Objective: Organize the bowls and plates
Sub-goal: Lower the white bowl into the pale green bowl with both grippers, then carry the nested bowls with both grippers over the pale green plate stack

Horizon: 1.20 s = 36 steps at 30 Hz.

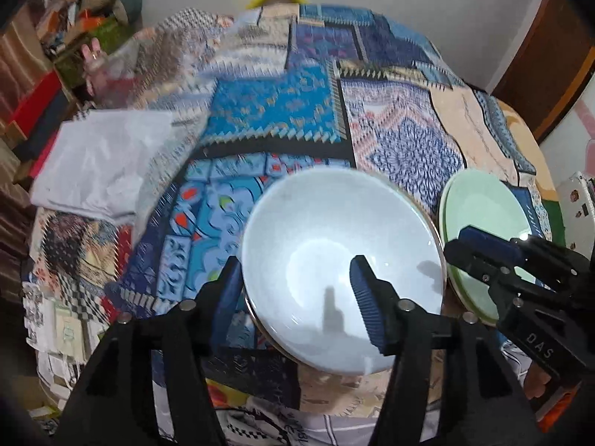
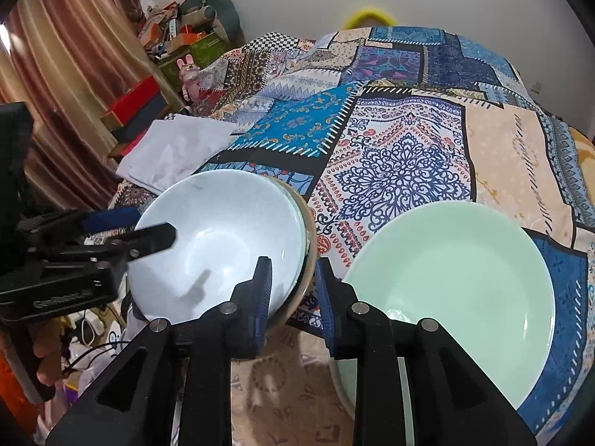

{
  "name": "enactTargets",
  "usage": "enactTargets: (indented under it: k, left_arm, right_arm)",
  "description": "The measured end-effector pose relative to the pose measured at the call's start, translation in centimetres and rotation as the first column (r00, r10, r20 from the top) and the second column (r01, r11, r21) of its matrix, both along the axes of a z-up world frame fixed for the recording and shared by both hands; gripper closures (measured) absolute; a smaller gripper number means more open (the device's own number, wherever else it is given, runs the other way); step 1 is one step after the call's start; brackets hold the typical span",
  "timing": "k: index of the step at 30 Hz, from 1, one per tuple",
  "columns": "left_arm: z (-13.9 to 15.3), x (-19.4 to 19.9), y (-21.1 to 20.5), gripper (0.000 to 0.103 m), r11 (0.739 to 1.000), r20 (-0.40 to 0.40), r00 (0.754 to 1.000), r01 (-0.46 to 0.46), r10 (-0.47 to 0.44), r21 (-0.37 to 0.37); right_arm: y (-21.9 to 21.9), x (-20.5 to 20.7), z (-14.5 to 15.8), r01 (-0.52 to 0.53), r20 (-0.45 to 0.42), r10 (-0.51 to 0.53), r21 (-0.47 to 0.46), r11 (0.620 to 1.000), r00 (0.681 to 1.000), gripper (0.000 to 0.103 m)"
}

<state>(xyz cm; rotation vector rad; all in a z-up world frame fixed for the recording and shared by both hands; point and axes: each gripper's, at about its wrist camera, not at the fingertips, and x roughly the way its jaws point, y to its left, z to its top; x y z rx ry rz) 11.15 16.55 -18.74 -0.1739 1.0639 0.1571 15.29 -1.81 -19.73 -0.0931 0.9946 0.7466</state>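
Two stacks on the patchwork-quilted bed [image 2: 409, 156]: pale green glass plates [image 2: 453, 290]; nested white ceramic bowls [image 2: 219, 238]. Left gripper [image 1: 297, 297] fingers apart astride the rim, right gripper [image 2: 293, 297] fingers slightly apart; soft bedding could tip either.

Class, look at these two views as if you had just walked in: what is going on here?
A person holds a gripper in each hand over a bed with a patchwork quilt, sorting dishes. The left gripper is open astride the near rim of a pale blue bowl, which sits on top of other bowls; its pads are not pressing the rim. The right gripper hangs with its jaws slightly apart in the gap between the bowls and a stack of green plates, gripping nothing. A folded white cloth lies further back.
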Motion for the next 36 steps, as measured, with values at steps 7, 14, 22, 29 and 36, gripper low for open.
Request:
enactTargets:
  k: [7, 14, 22, 29, 36]
  left_arm:
    - [-0.1, -1.5, 1.3, 0.035, 1.0, 0.03, 0.999, -0.015, 0.014, 0.02]
    - [-2.7, -2.1, 3.0, 0.038, 0.997, -0.003, 0.999, -0.038, 0.038, -0.068]
    - [-4.7, -1.7, 3.5, 0.046, 0.986, -0.02, 0.999, -0.032, 0.029, -0.163]
    - [-5.9, -0.7, 2.7, 0.061, 0.982, -0.03, 1.0, -0.001, -0.005, -0.188]
    - [-5.7, -0.7, 2.3, 0.063, 0.986, -0.017, 1.0, -0.007, 0.004, -0.165]
  right_arm:
    - [0.2, 0.2, -0.9, -0.002, -0.026, 0.002, -0.006, 1.0, 1.0, 0.076]
    - [0.8, 0.4, -2.0, -0.014, -0.055, 0.013, -0.018, 1.0, 0.998, 0.076]
    - [1.6, 0.8, -3.0, -0.026, -0.087, 0.025, -0.014, 1.0, 0.996, 0.075]
    - [2.2, 1.1, -3.7, -0.025, -0.108, 0.023, -0.014, 1.0, 0.994, 0.073]
    - [2.5, 0.9, -4.0, -0.001, -0.08, -0.002, -0.039, 0.999, 0.997, 0.075]
